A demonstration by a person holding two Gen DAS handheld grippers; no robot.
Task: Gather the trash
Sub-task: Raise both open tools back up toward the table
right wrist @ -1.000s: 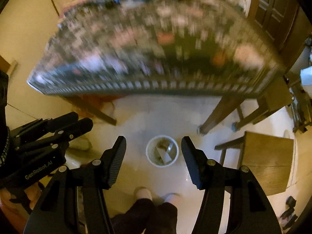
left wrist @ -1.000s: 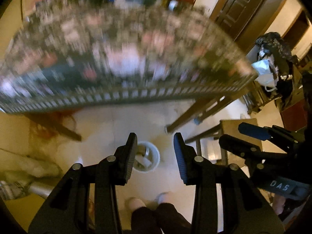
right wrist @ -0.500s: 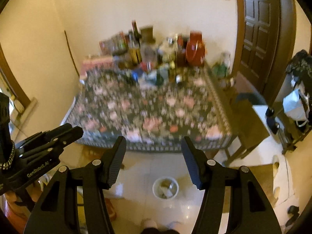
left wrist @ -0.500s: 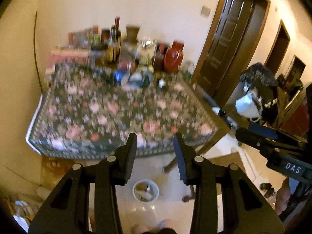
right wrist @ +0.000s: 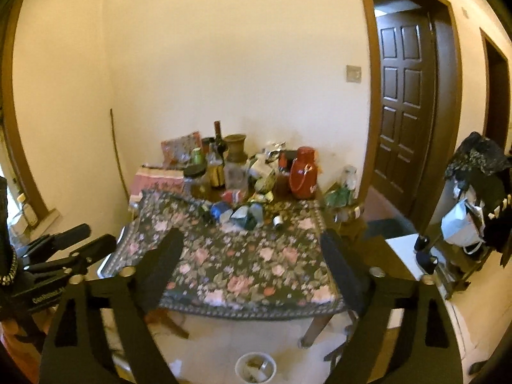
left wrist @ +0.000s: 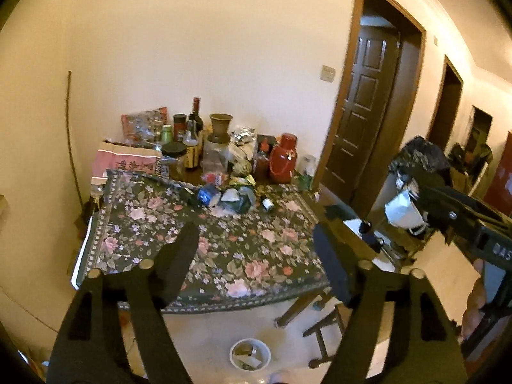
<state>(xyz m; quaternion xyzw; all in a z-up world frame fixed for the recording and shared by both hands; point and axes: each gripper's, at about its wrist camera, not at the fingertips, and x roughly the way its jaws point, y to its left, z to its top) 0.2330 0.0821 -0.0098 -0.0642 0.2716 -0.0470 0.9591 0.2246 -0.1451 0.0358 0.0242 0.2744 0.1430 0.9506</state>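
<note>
Down on the floor before the table's near edge, a white bin holds scraps too blurred to name. Crumpled trash lies mid-tabletop toward the far edge, before crowded bottles. Left gripper and right gripper both gape, holding nothing.

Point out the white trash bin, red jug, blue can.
white trash bin (left wrist: 250, 357), left wrist view, inside near rim.
red jug (left wrist: 283, 159), left wrist view, body centre.
blue can (right wrist: 219, 210), right wrist view, side.
</note>
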